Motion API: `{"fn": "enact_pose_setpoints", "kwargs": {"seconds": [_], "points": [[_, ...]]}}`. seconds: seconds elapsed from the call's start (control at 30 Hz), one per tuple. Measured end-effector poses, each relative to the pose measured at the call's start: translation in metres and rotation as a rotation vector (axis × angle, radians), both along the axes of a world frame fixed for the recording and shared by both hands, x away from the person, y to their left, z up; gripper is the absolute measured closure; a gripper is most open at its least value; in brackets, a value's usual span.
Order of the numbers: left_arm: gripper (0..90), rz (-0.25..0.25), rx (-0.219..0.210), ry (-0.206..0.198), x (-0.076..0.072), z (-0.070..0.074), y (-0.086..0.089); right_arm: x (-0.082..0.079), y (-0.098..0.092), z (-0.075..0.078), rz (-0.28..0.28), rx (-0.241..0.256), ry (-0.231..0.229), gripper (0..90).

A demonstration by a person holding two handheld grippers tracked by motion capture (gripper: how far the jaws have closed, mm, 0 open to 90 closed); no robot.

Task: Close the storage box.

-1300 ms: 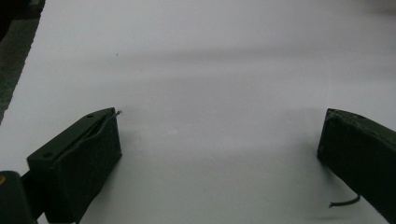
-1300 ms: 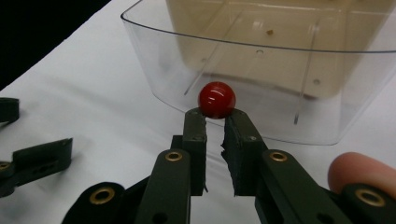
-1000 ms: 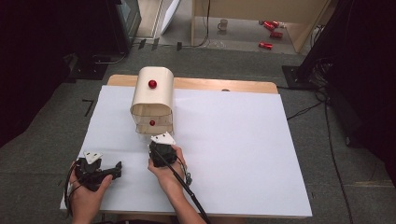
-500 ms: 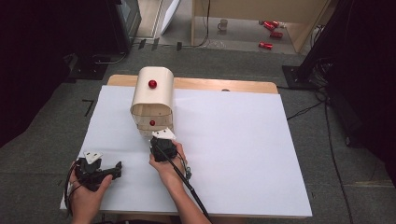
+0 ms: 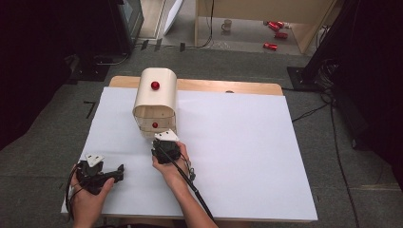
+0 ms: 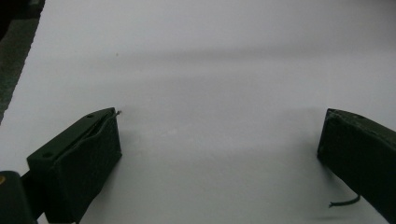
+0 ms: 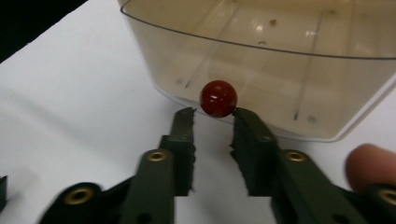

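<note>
Work is at the reach: the right gripper [image 7: 212, 114] has its jaws narrowly parted, tips flanking the lower red knob [image 7: 218, 98] of the box [image 5: 155, 102] at the table's [image 5: 247, 142] far left, not yet clamped, while the left gripper [image 6: 219, 135] rests wide open and empty.

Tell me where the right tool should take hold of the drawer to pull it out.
By the red knob on the drawer front, coming straight in from the front, level with the table. The knob is the one part that sticks out from the smooth clear wall, and the right tool already has its jaws parted on either side of it.
</note>
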State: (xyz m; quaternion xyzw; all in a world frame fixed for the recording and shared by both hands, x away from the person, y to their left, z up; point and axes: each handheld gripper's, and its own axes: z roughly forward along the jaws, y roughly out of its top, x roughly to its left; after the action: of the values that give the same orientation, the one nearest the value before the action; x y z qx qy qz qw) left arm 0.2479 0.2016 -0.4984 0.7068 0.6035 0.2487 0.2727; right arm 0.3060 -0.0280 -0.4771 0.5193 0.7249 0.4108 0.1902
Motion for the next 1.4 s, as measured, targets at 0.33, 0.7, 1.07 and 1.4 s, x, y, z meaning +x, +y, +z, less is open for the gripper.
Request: {"fn": "enact_pose_setpoints", "kwargs": {"seconds": [0.33, 0.7, 1.07, 1.4], "points": [[0.0, 0.0, 0.001, 0.0, 0.0, 0.0, 0.0, -0.004, -0.016, -0.002, 0.057, -0.062, 0.062, 22.6], [0.0, 0.0, 0.002, 0.0, 0.0, 0.0, 0.0, -0.015, -0.057, 0.004, 0.042, -0.047, 0.056, 14.1], [0.0, 0.0, 0.002, 0.0, 0.0, 0.0, 0.0, -0.028, -0.104, 0.013, -0.023, -0.075, 0.042, 13.2], [0.0, 0.0, 0.002, -0.001, 0.0, 0.0, 0.0, -0.043, -0.16, 0.018, -0.115, -0.083, 0.036, 13.2]]}}
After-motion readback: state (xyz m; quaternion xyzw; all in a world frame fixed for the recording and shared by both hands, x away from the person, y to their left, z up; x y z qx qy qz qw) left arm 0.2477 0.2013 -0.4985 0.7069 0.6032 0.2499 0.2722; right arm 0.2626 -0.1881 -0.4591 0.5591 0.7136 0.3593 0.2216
